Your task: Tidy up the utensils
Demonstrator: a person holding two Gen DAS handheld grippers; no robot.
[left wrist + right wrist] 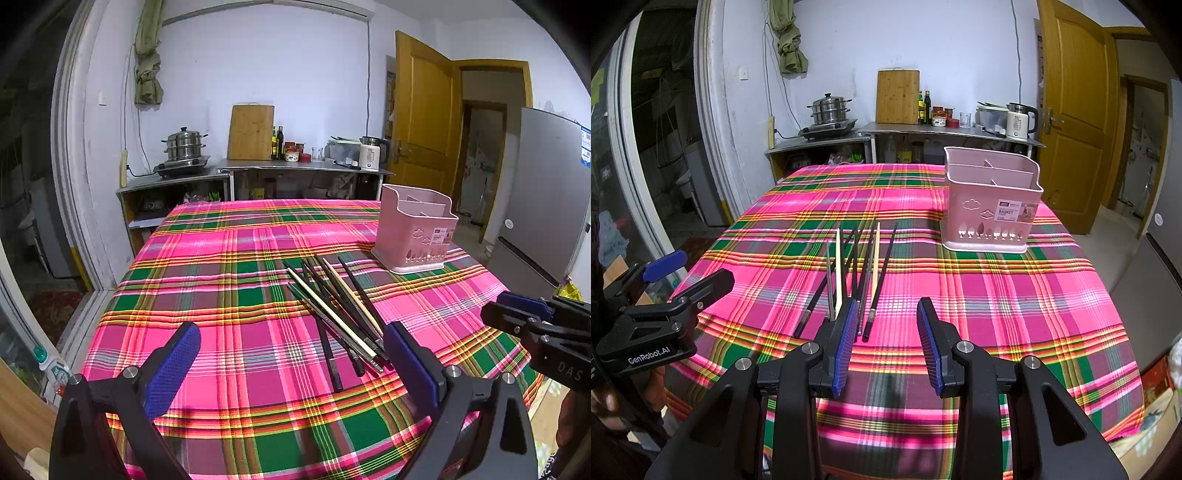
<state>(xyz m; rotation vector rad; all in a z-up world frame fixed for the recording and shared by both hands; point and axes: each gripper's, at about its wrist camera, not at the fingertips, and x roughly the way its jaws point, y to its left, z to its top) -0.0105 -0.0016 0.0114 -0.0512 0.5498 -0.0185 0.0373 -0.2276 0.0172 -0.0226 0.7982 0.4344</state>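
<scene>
Loose chopsticks [857,273] beside pink basket [991,206]

Right gripper [886,332] hides some chopsticks' [857,273] near ends.

Two low wrist views across the tablecloth [229,295], both facing chopsticks [857,269]

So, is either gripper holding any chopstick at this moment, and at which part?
Nothing is held. The left gripper and the right gripper are both open and empty; the chopsticks all lie on the tablecloth.
</scene>
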